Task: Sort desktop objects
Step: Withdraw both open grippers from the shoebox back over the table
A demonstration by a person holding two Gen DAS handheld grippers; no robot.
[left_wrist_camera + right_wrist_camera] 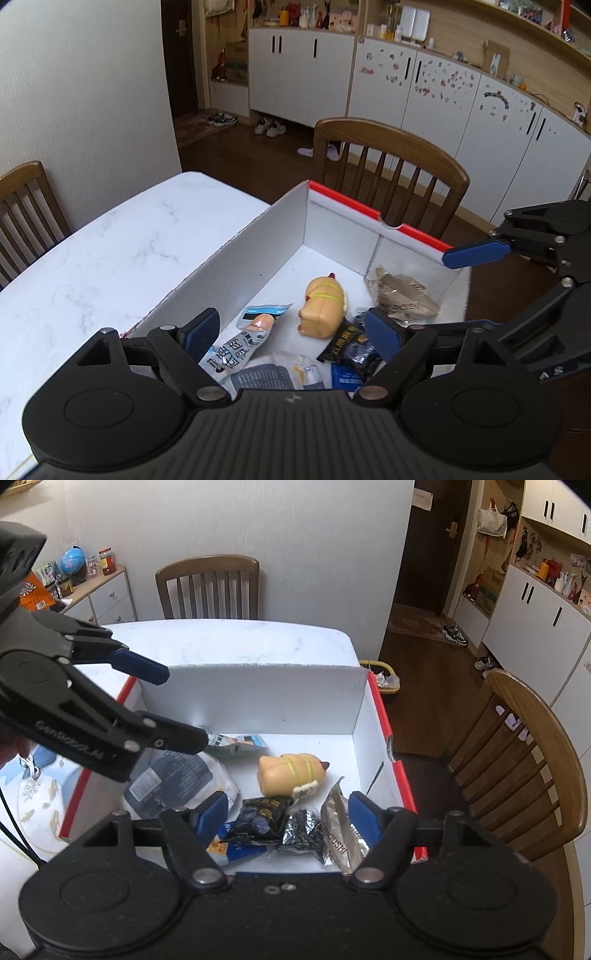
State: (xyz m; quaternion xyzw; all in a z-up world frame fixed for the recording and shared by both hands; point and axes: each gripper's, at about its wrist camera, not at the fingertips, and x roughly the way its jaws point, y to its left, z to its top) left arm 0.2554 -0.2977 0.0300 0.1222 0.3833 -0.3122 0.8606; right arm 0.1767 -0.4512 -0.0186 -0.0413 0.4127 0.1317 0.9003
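- Left gripper: jaws wide apart, nothing between the blue pads; held above the near end of the box, angled down into it.
- Right gripper: jaws also spread wide, nothing clamped; the packets seen between its pads lie loose on the box floor below.
- Each gripper shows in the other's view: the right one enters the left wrist view from the right edge, over the box's right wall; the left one enters the right wrist view from the left, over the box's left side.
- Box: white inside, red rim, open top, sitting on the marble-pattern table at its edge.
- Contents, near to far in the right wrist view: black snack packet, crumpled silver wrapper touching it, tan foil sachet at the right, blue-and-white pouch at the left.
- Hot-dog toy: tan, with yellow lines across it, lies on its side about mid-floor, just beyond the black packet.
- A light-blue sachet lies behind the toy, near the far wall.
- Wooden chair stands just beyond the box; a second chair at the table's far end, against the wall.
- White cabinets line the room behind.
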